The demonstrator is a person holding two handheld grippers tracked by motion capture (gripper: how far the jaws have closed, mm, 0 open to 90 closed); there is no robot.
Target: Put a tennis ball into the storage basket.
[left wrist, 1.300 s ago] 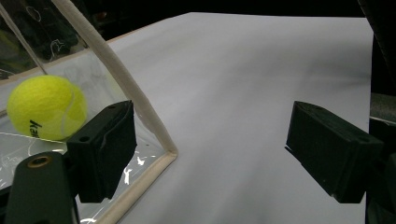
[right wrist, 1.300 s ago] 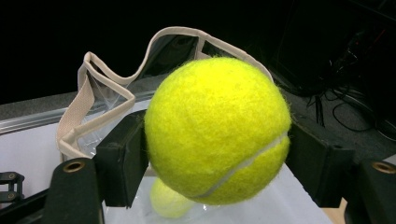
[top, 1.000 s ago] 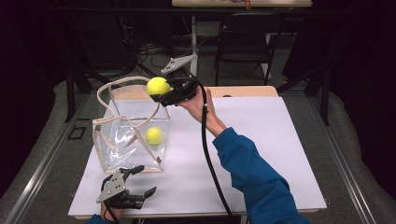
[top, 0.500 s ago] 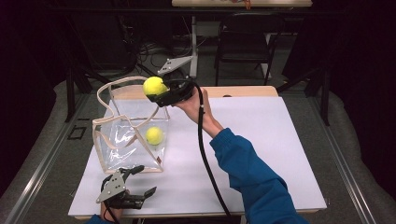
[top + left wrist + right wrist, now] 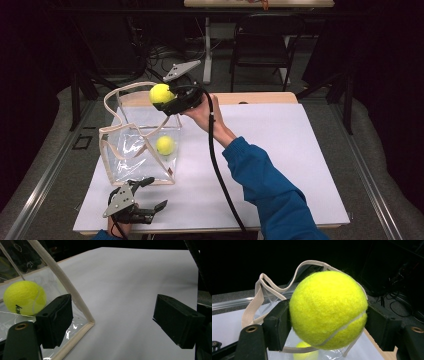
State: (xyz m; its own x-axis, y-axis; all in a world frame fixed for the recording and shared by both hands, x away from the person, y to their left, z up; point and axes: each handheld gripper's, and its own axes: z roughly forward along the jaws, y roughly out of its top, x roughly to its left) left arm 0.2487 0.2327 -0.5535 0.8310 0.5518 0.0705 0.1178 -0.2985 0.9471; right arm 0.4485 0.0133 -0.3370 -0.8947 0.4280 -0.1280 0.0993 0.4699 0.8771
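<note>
High view: I stand at the near edge of the white table, my forearms coming in from the bottom.
My right gripper: raised over the far edge of the clear bag, its jaws clamped on a tennis ball; my blue sleeve runs back from it and its black cable trails toward me.
Held ball: up in the air, just above the bag's open top, on its far right side; in the right gripper view the held tennis ball sits squarely between the two black pads, both pressing its flanks.
Second ball: lying inside the bag on its floor, toward the right wall; in the right gripper view the second ball peeks out below the held one.
Clear bag: upright on the left part of the table, beige trim along its edges, beige straps looping loosely above the opening.
My left gripper: low at the near left corner of the table, just in front of the bag's near right corner, jaws spread wide with nothing between them.
Left gripper view: the bag's trimmed corner lies just beside my left pad, apart from it as far as I can tell; the second ball shows through the clear wall.
</note>
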